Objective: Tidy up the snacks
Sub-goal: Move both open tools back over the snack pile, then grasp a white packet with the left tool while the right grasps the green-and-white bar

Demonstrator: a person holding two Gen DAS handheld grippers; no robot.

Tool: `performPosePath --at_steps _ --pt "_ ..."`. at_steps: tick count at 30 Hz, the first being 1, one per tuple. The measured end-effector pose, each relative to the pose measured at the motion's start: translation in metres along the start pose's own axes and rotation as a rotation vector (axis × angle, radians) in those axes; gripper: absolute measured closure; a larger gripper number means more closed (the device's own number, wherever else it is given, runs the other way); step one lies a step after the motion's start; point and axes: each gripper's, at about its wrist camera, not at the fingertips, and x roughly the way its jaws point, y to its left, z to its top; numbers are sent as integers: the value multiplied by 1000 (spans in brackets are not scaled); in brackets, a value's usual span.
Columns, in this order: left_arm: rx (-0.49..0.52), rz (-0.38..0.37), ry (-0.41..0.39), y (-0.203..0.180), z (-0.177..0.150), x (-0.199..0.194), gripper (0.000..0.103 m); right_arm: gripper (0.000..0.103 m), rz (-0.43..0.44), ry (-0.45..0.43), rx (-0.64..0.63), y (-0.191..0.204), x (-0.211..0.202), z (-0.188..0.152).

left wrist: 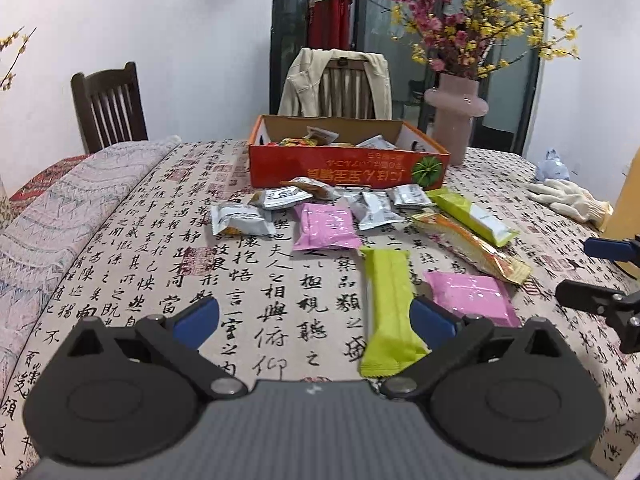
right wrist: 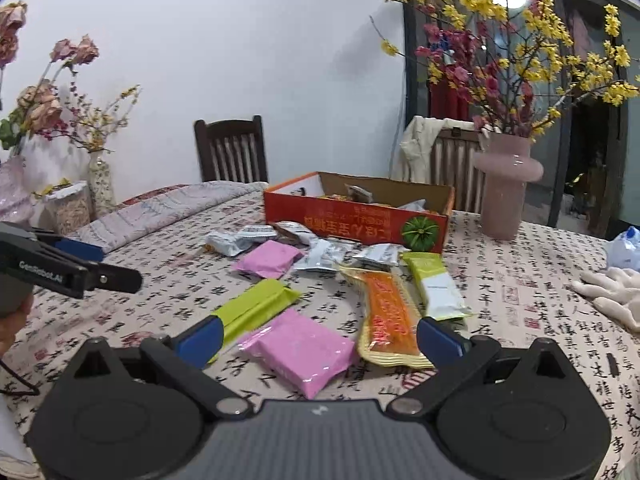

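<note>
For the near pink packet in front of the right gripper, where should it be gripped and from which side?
Grip the near pink packet across its narrow width, coming from above: it lies flat on the tablecloth, with the open right gripper already straddling it.

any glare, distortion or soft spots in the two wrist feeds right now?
Left wrist: strong fisheye bowing with dark corners; glare on the nearer pink packet; left tongs slightly soft. Right wrist: same barrel bend, door frame curved; sheen on that pink packet; right tongs soft up close; even indoor light, faint shadows.
</note>
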Motion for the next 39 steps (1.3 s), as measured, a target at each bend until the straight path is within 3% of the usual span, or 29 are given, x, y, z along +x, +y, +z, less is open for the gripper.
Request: performPosePath --at_steps 8,14,19,24,30,36,39 --pt "-16 33 18 17 14 24 0 0 -35 18 26 -11 21 7" --pt "36 72 15 33 44 54 5 0 -128 60 86 -35 45 21" --pt "85 80 52 48 66 100 12 0 -184 74 137 -65 66 38" --pt "71 67 115 60 76 155 20 0 -222 77 180 -93 93 54" --pt "73 66 147 65 82 201 26 8 -229 123 204 -112 136 63" --pt "62 69 145 68 83 214 32 20 -219 178 226 -127 179 66" --pt "66 63 153 71 81 216 47 27 -225 223 199 -127 200 62"
